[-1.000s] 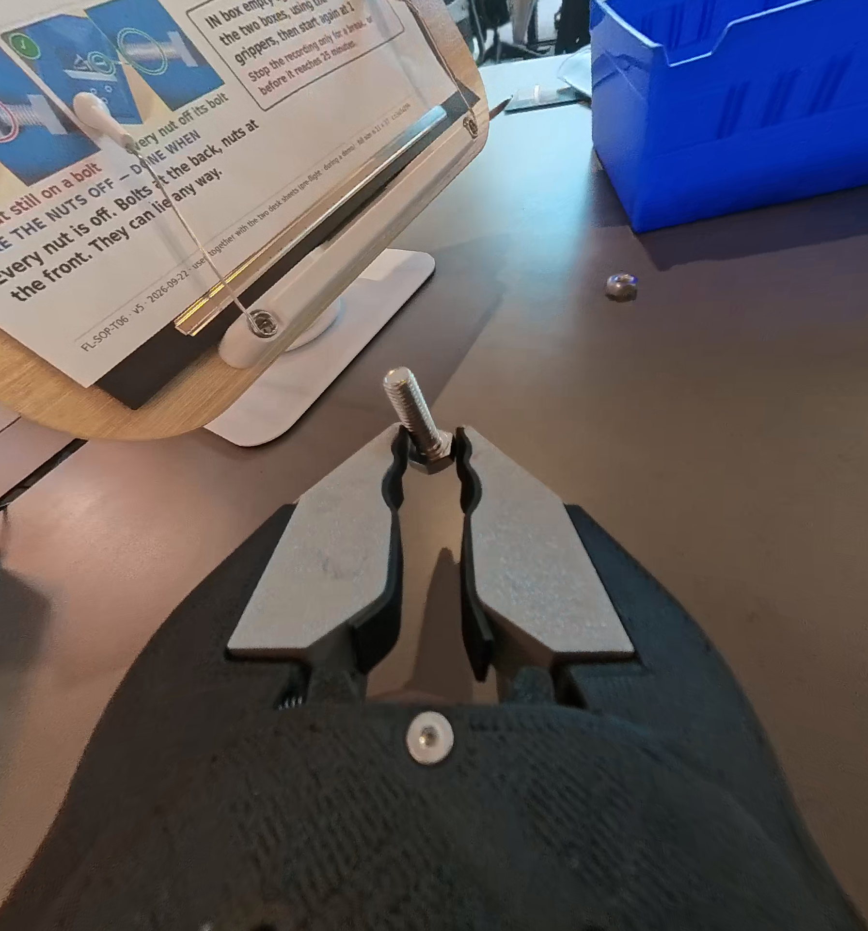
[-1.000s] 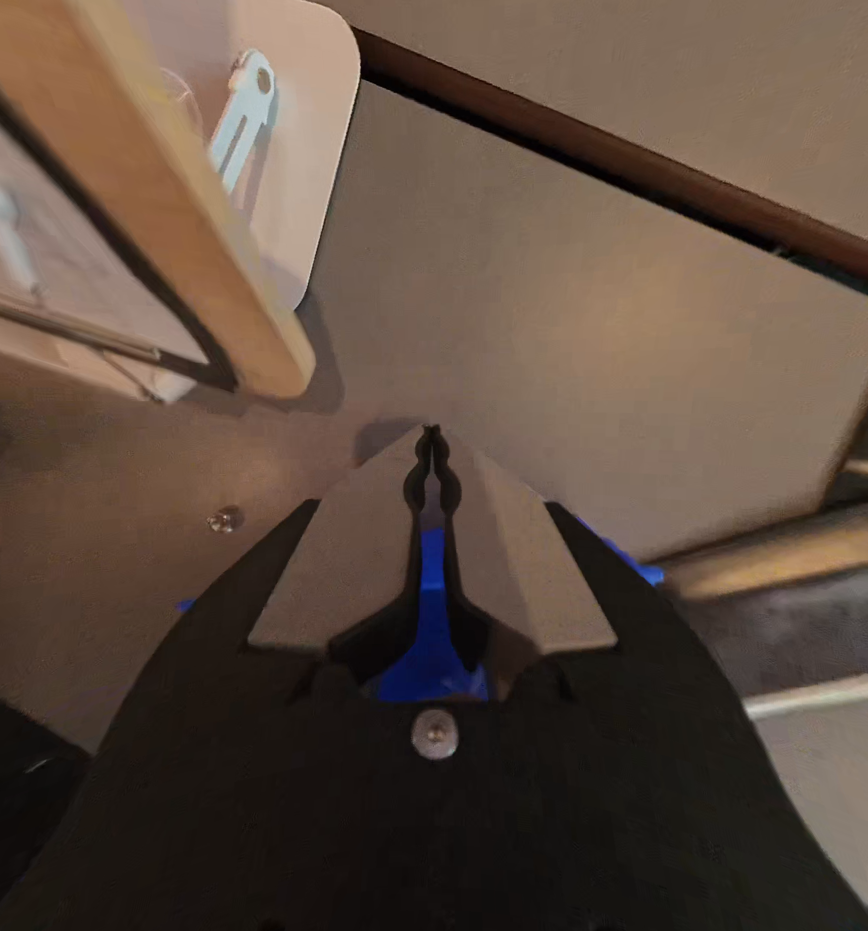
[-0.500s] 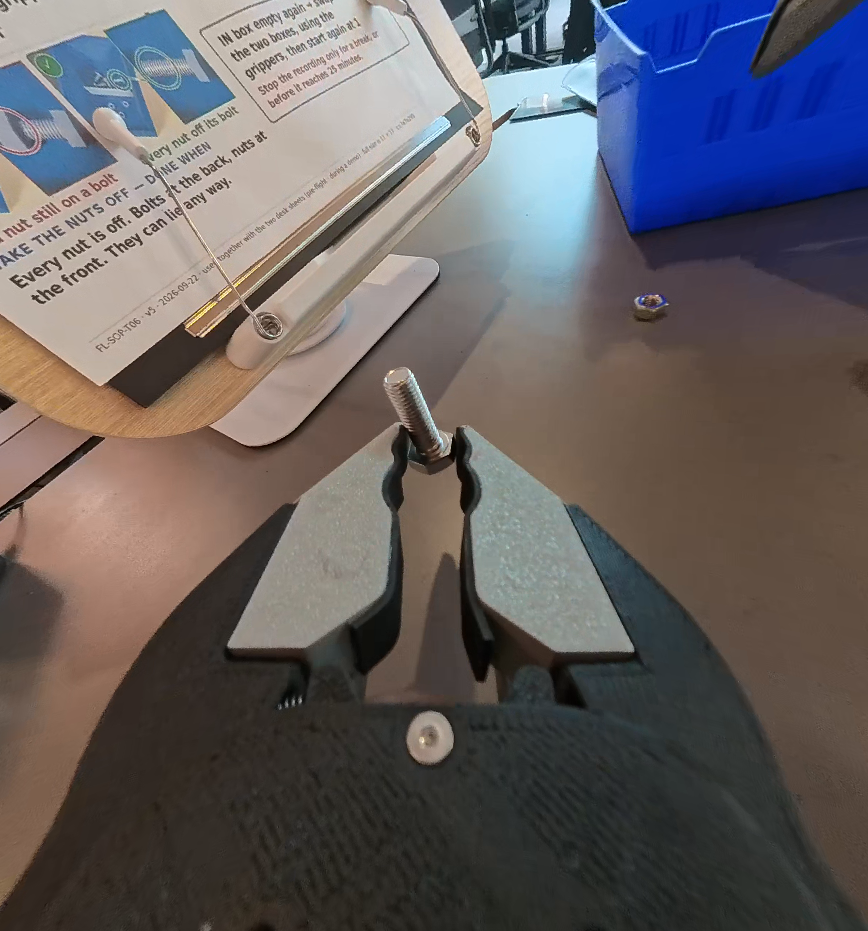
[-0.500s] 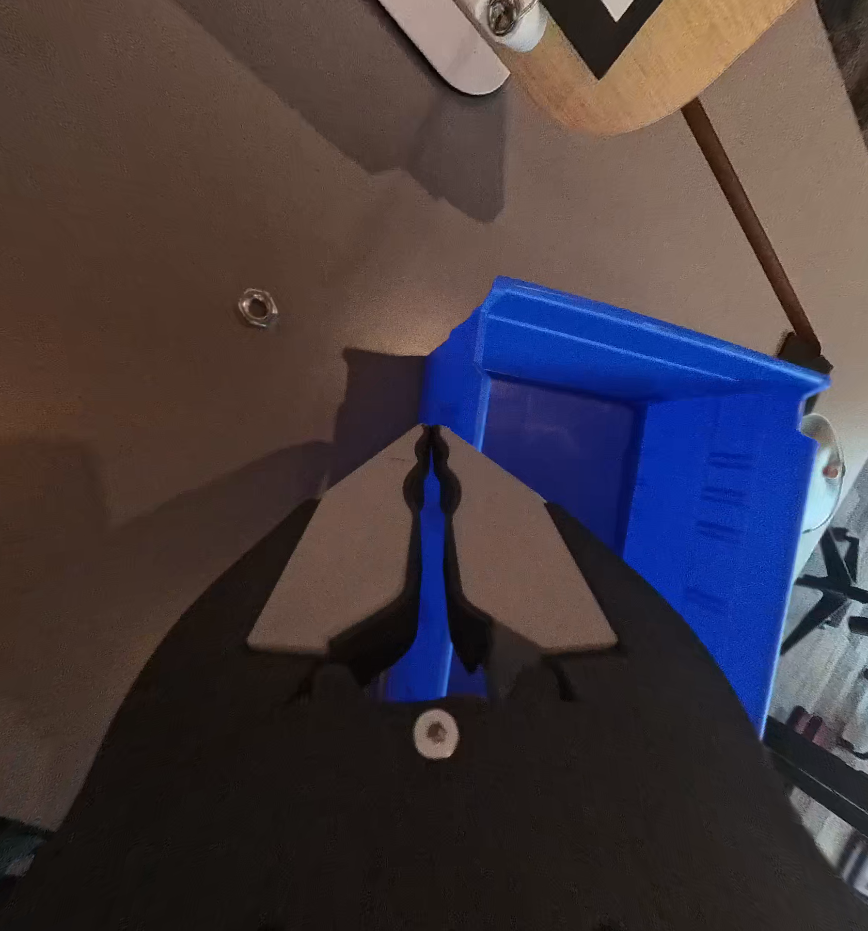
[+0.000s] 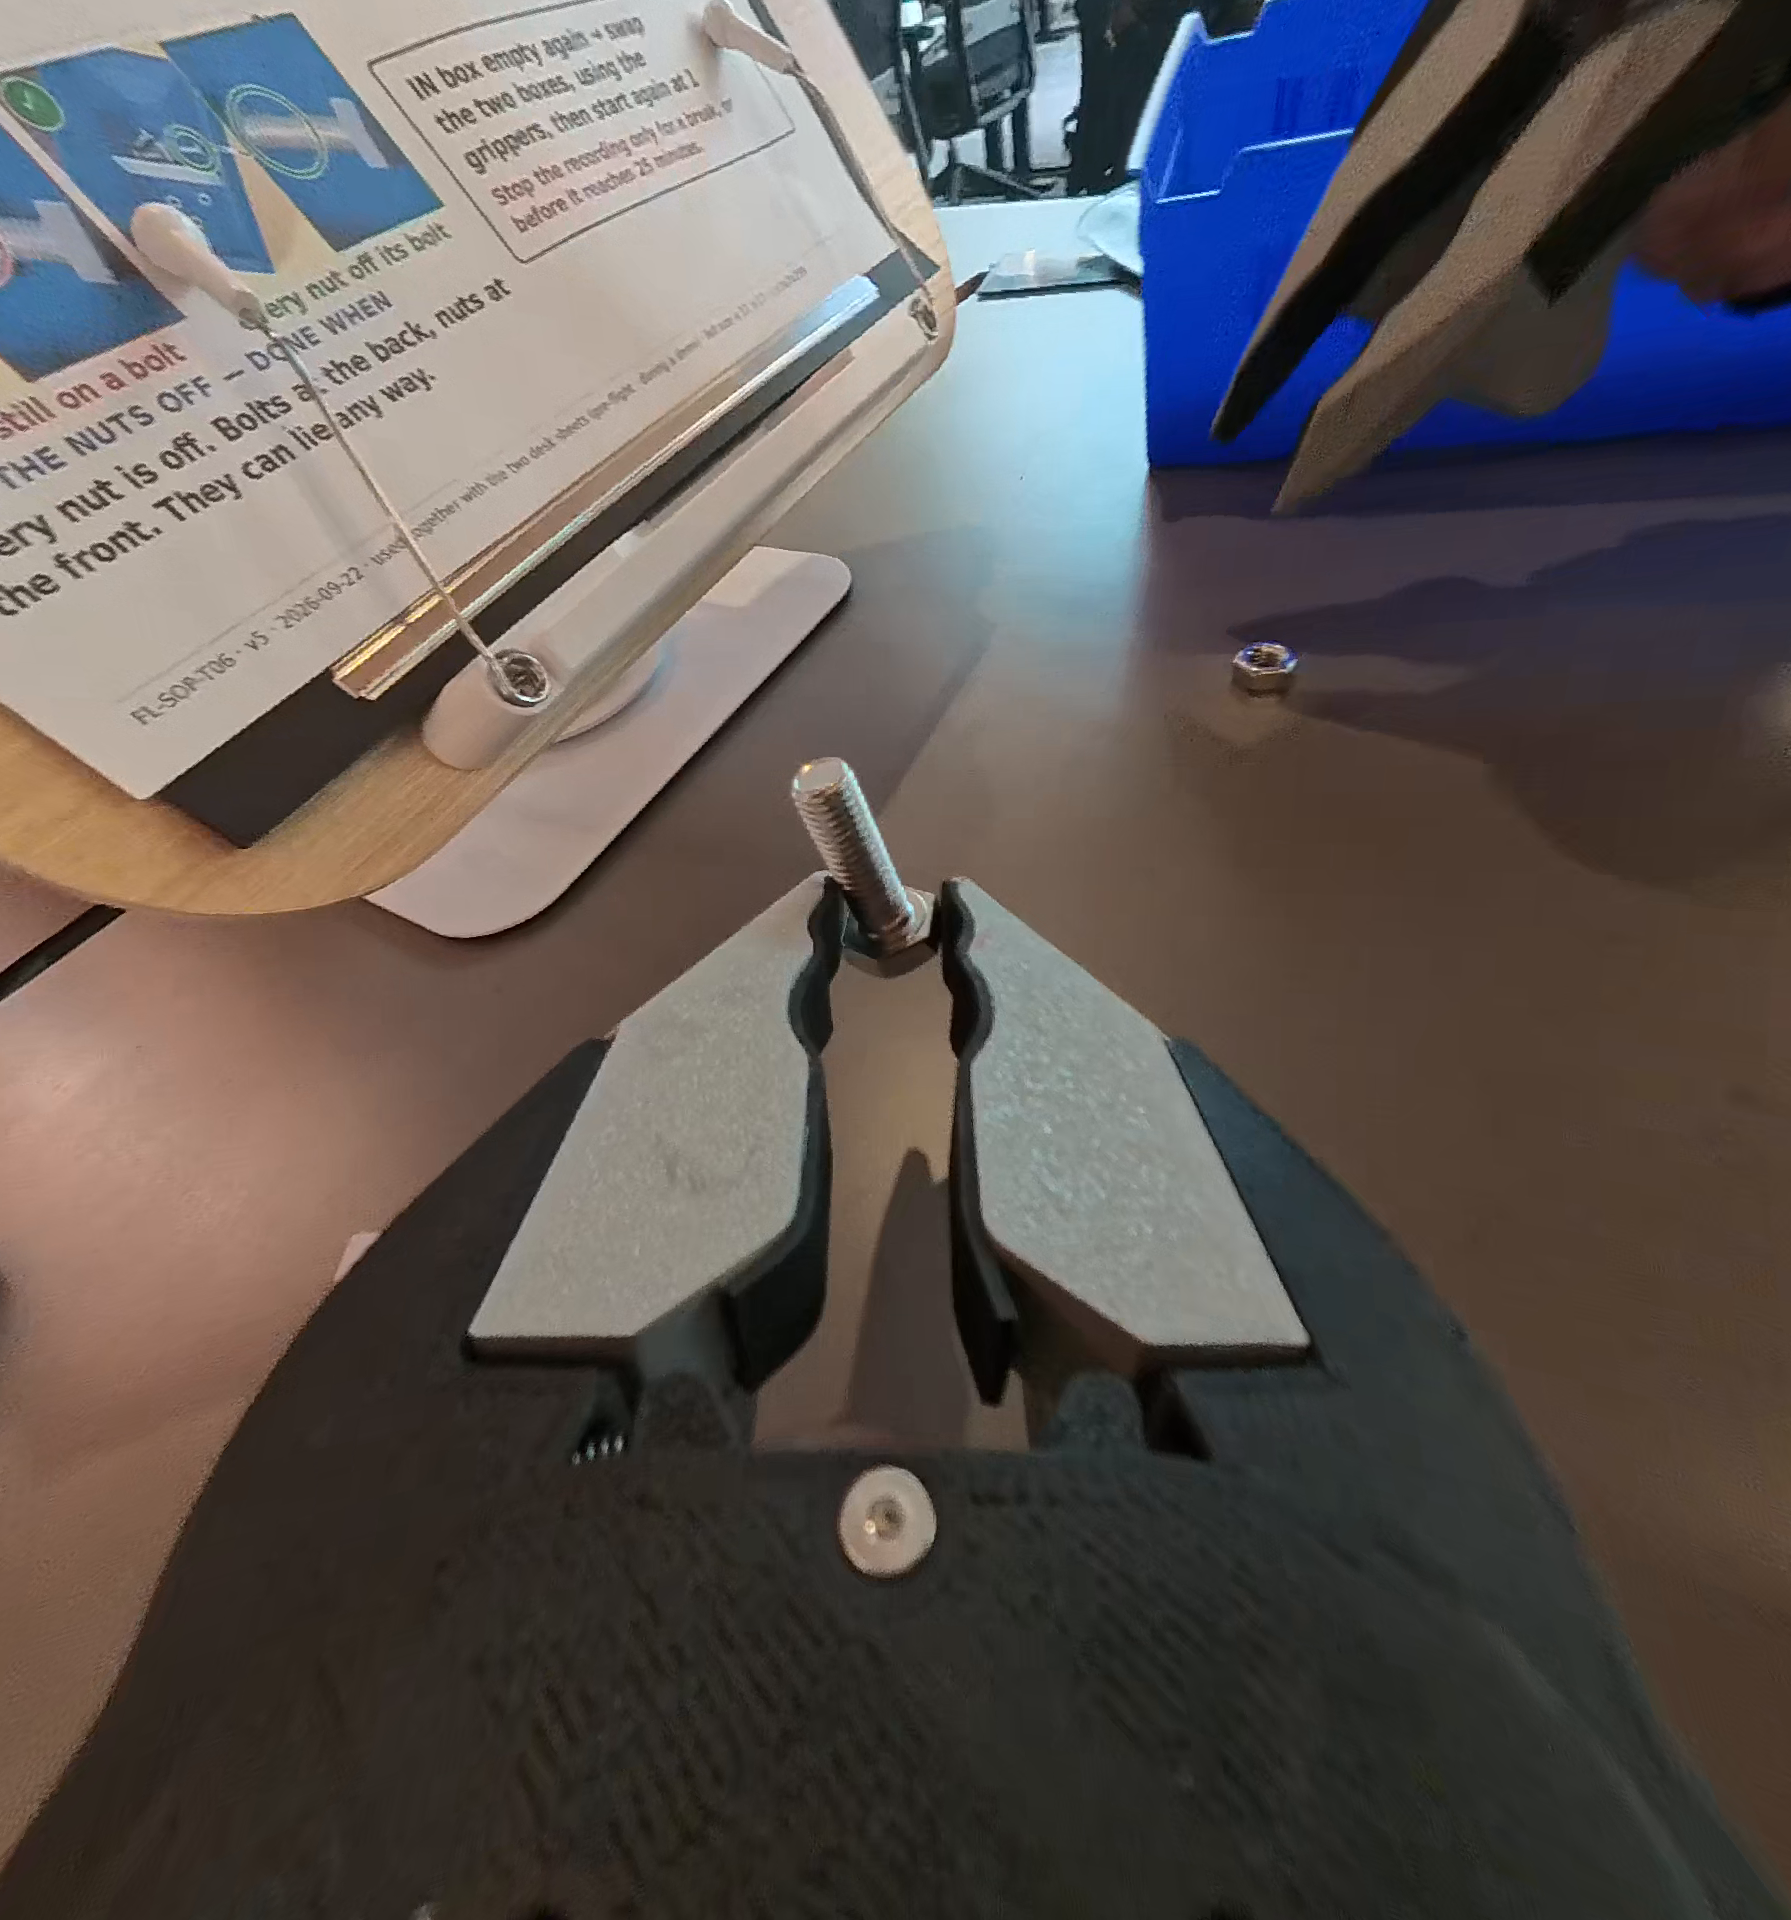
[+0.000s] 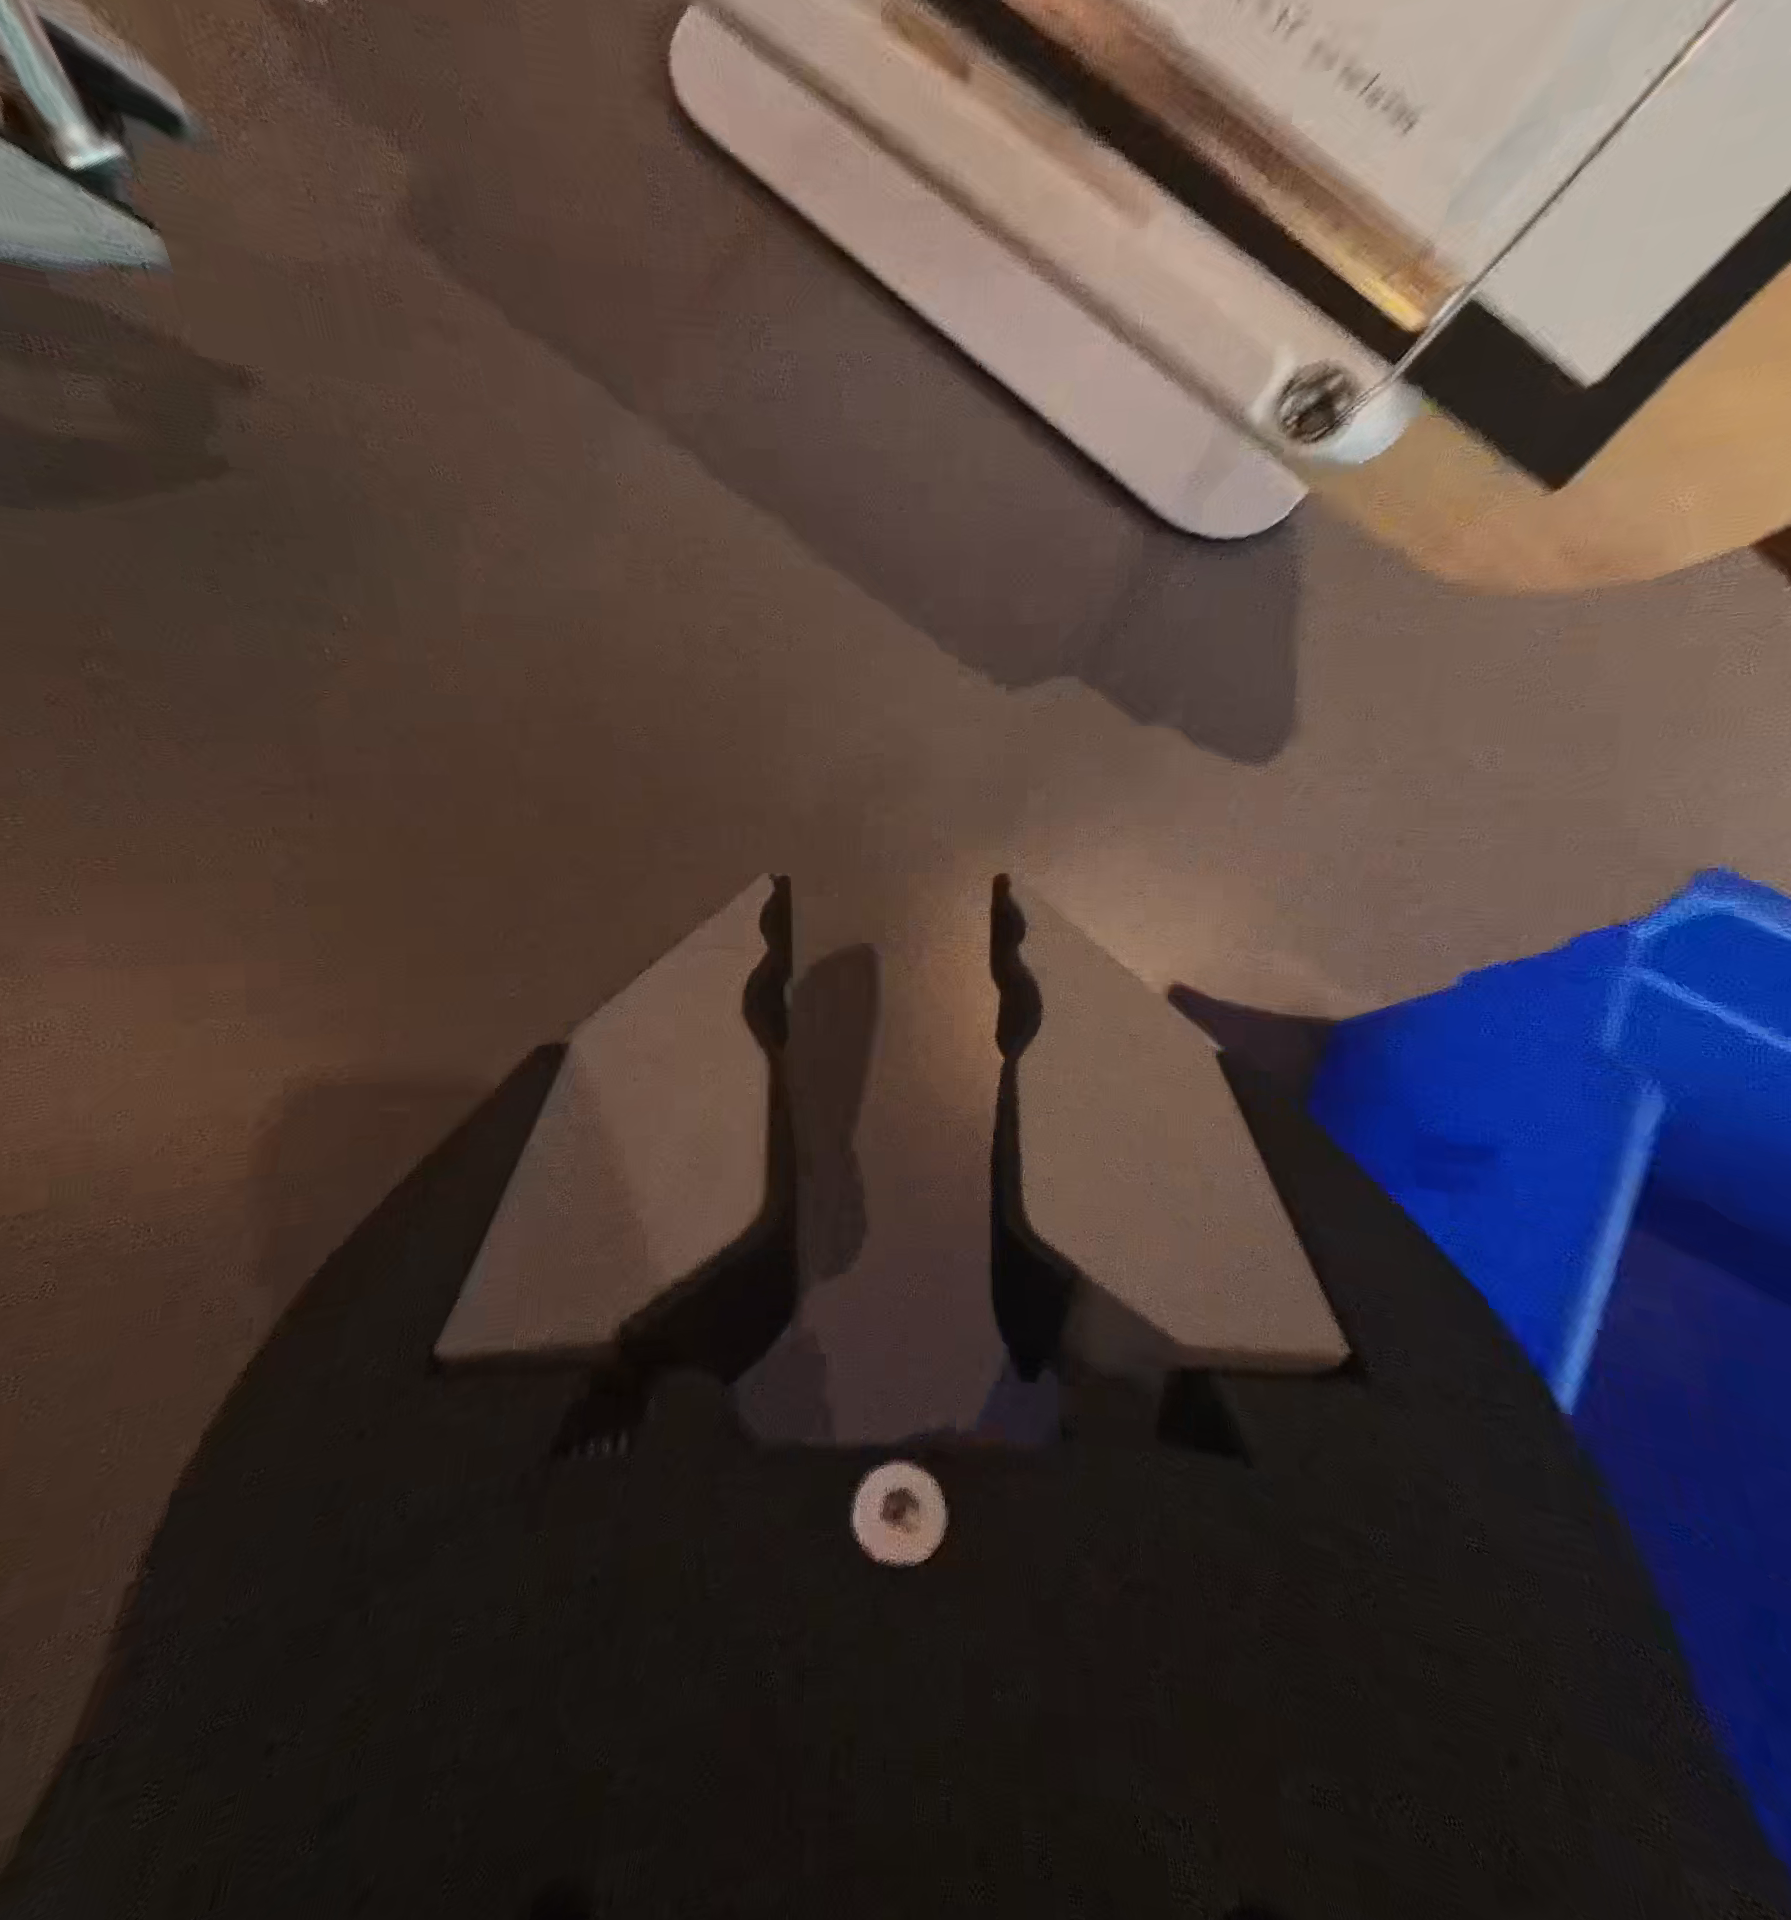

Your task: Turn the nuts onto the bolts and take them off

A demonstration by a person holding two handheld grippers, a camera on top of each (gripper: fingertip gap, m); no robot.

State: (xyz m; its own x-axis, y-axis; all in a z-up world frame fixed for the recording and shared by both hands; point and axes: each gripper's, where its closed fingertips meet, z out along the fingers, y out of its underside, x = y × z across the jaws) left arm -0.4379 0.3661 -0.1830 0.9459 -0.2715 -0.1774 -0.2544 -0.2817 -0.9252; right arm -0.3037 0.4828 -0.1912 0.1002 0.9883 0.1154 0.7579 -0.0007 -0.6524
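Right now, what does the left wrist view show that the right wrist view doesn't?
Only the left wrist view shows the loose nut on the table and the left gripper shut on the bolt's head. Only the right wrist view shows the right gripper open with nothing between its fingers. Both show the bolt, the blue bin and the document stand.

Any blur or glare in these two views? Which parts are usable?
Left wrist view: bolt and loose nut sharp, the right hand-held gripper at top right motion-smeared, soft sheen on the table. Right wrist view: soft throughout, stand base and blue bin streaked; own fingers' shadow readable.
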